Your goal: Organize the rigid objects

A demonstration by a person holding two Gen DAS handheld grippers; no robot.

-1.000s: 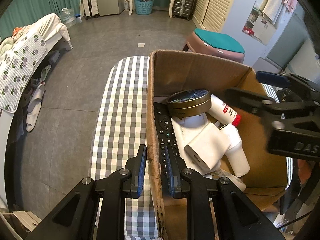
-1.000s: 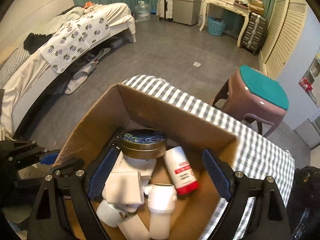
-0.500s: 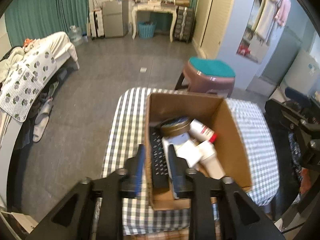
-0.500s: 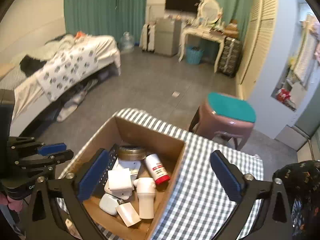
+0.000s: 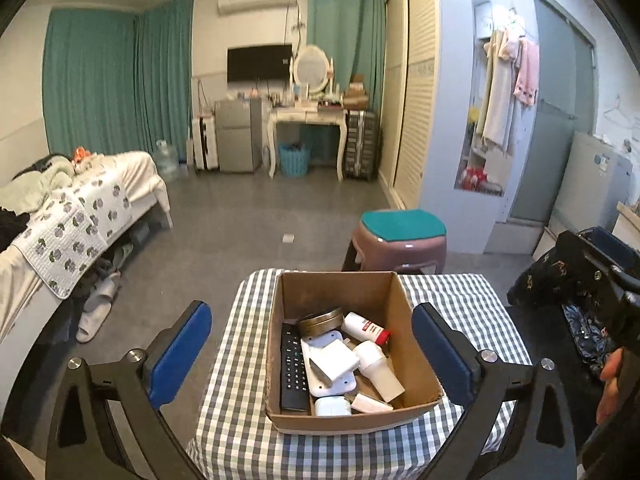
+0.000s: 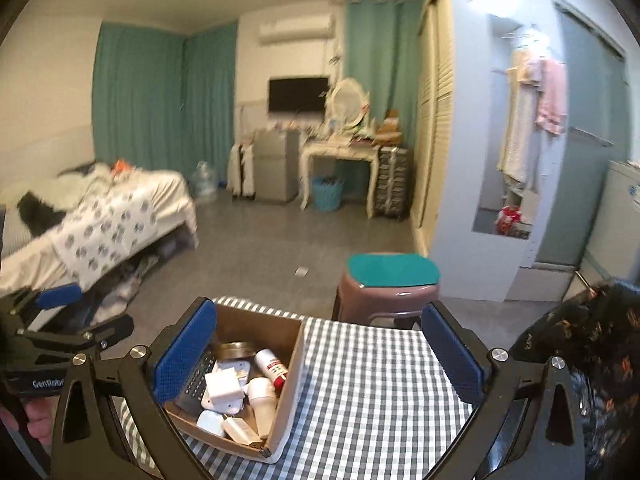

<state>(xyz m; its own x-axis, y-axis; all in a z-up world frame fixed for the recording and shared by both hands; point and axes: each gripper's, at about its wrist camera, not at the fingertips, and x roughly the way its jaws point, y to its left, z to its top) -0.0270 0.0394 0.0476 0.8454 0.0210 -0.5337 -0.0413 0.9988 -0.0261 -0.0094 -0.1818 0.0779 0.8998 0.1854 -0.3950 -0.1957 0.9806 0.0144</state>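
A cardboard box (image 5: 344, 420) stands on a checked tablecloth (image 5: 240, 360). In it lie a black remote (image 5: 294, 364), a round brass tin (image 5: 320, 320), a red-capped white bottle (image 5: 366, 327), a white tube (image 5: 380, 368) and white chargers (image 5: 334, 358). My left gripper (image 5: 312, 309) hangs above and in front of the box; its jaws are opening wide and hold nothing. My right gripper (image 6: 317, 306) is open and empty, back from the box (image 6: 288, 372), over the cloth (image 6: 368, 380).
A pink stool with a teal seat (image 5: 402, 236) stands just behind the table. A bed (image 5: 80, 208) with slippers under it fills the left. A dressing table (image 5: 306, 116) and a wardrobe line the far wall. A person's hand (image 5: 610, 380) shows at the right edge.
Both grippers have drawn back and up from the box. The left jaws, nearly shut astride the box's left wall, have let go and spread wide. The right jaws widened slightly.
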